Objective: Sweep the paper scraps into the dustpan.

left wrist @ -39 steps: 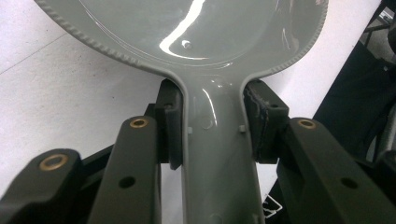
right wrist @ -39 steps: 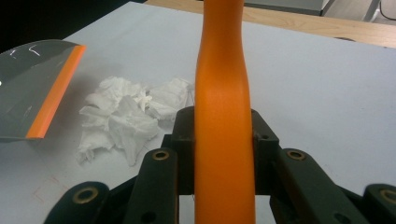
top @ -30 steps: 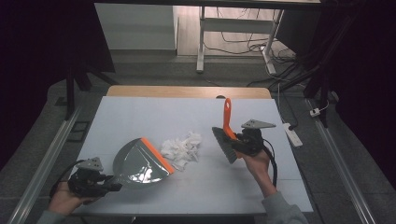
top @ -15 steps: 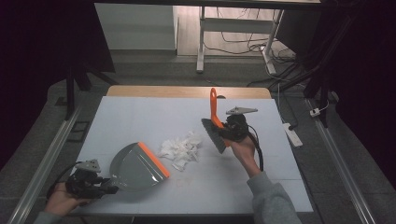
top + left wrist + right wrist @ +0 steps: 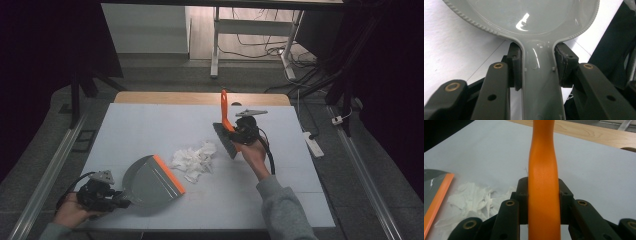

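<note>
A grey dustpan (image 5: 150,182) with an orange lip lies on the table at the front left. My left gripper (image 5: 116,201) is shut on its grey handle (image 5: 540,82), a pad pressing each side. A heap of torn white paper (image 5: 195,159) lies just beyond the orange lip (image 5: 437,195), mid-table. To the right of the heap my right gripper (image 5: 239,134) is shut on the orange handle (image 5: 543,187) of a hand brush. The brush's dark head (image 5: 225,141) hangs near the paper, and the handle points up and away.
The white table top (image 5: 150,125) has a wooden strip (image 5: 200,98) along its far edge. A white power strip (image 5: 312,143) lies on the floor to the right. Metal rails run along both sides, and desk legs and cables stand behind.
My right gripper has carried the brush leftward across the table towards the paper heap. The dustpan has shifted slightly; my left hand has stayed nearly still.
</note>
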The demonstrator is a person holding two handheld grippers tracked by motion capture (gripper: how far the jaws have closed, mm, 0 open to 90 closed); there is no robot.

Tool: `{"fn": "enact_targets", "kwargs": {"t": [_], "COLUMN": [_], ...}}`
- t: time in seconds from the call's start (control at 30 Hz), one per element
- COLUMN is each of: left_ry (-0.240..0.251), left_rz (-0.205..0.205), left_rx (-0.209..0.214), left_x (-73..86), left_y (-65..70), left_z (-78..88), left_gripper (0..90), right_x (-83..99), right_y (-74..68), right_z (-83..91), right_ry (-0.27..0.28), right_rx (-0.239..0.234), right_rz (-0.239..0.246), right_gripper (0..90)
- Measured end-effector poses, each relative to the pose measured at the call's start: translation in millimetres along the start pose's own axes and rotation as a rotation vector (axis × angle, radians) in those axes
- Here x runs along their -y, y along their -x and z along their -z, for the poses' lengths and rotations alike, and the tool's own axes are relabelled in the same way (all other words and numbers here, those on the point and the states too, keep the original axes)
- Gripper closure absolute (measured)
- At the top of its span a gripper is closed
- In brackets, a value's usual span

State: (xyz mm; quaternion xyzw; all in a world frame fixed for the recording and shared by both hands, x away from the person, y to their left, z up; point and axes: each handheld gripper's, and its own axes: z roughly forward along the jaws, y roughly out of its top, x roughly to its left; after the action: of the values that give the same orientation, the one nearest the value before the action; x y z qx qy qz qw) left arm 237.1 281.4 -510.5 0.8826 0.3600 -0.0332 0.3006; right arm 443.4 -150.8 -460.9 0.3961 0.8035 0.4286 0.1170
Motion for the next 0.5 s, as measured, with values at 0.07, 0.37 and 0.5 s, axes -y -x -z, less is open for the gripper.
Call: {"fn": "enact_targets", "kwargs": {"t": [0.07, 0.37, 0.5], "left_ry": [-0.004, -0.007, -0.007], "left_rz": [-0.001, 0.001, -0.002], "left_rx": [0.005, 0.015, 0.024], "left_x": [-1.6, -3.3, -4.6], "left_y": [-0.3, -2.6, -3.0], "left_z": [-1.8, -3.4, -4.9], "left_gripper": [62.0, 62.0, 62.0], "right_x": [0.3, -1.5, -3.2], "right_y": [0.4, -1.2, -3.8], "right_z": [-2.2, -18.0, -23.2], "right_ry": [-0.007, -0.043, -0.056], "right_rx": [0.002, 0.02, 0.023], "right_rz": [-0.002, 0.009, 0.01], "right_gripper": [69.8, 69.8, 69.8]}}
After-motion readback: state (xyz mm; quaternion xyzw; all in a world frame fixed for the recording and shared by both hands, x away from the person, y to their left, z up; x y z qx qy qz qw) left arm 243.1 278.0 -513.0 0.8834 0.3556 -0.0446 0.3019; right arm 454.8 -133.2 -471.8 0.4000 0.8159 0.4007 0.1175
